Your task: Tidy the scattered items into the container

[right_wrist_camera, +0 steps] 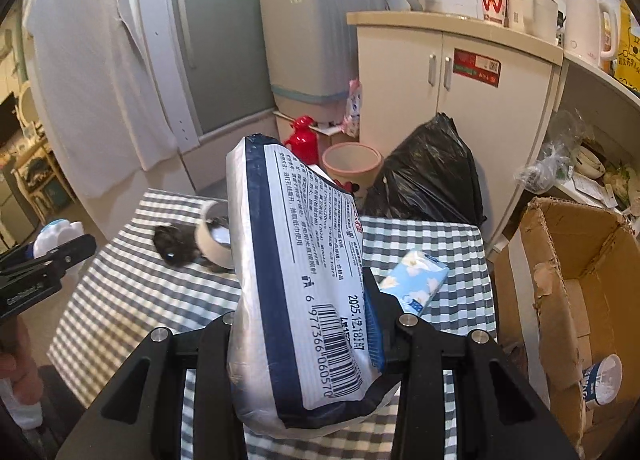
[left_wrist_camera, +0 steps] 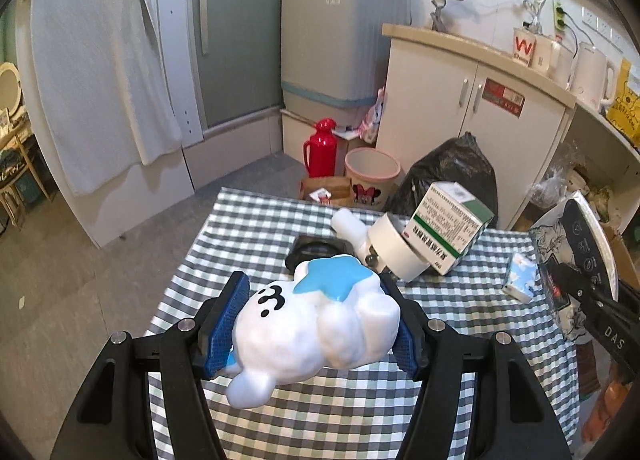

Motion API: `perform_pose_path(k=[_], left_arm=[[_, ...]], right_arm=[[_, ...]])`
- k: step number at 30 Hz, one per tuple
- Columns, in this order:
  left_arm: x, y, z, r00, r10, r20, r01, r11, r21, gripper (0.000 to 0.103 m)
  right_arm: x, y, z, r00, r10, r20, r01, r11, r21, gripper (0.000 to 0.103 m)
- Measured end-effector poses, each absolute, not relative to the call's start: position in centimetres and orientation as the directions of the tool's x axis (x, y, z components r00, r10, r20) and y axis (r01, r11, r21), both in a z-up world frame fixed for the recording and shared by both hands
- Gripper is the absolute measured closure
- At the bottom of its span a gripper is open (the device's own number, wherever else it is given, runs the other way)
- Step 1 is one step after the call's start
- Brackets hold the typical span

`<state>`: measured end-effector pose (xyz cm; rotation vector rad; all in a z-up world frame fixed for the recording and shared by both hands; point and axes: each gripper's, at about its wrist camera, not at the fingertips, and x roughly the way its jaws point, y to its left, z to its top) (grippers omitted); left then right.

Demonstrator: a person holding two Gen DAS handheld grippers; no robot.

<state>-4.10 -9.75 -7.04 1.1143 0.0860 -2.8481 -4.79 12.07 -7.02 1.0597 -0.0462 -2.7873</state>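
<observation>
— Beside the desk (right_wrist_camera: 132, 292), what is in the cardboard box (right_wrist_camera: 560, 260)?
— One white cup (right_wrist_camera: 604, 380).
— The fingers?
— Left gripper (left_wrist_camera: 312, 324) is clamped on the white figurine (left_wrist_camera: 320, 332); right gripper (right_wrist_camera: 304, 340) pinches the tissue pack (right_wrist_camera: 296, 280), both above the desk.

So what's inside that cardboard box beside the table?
The cardboard box stands open; one white cup with blue print lies near its bottom. The near wall hides the rest of the floor, so anything else in there cannot be seen.

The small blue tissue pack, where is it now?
The small blue tissue pack lies on the checked tablecloth near the table's right edge, just beyond the right gripper, with the cardboard box to its right.
</observation>
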Motion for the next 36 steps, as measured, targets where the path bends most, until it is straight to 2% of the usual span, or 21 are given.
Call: perform_pose_path(k=[6, 15, 36], left_arm=[[-2.0, -10.0, -4.4, -0.790, -0.088, -0.607, 0.118, -0.993, -0.011, 0.037], [0.8, -9.6, -1.1, -0.850, -0.067, -0.523, 0.094, -0.995, -0.025, 0.037], [1.8, -6.7, 0.4, -0.875, -0.019, -0.483, 0.034, -0.999, -0.023, 0.037]], right_arm=[[-2.5, 11.2, -4.9, -0.769, -0.192, -0.610, 0.169, -0.981, 0.095, 0.066], [0.4, 10.9, -1.7, -0.818, -0.229, -0.528, 0.198, -0.973, 0.114, 0.066], [3.1, 13.3, 0.1, -0.854, -0.208, -0.478, 0.182, -0.978, 0.100, 0.066]])
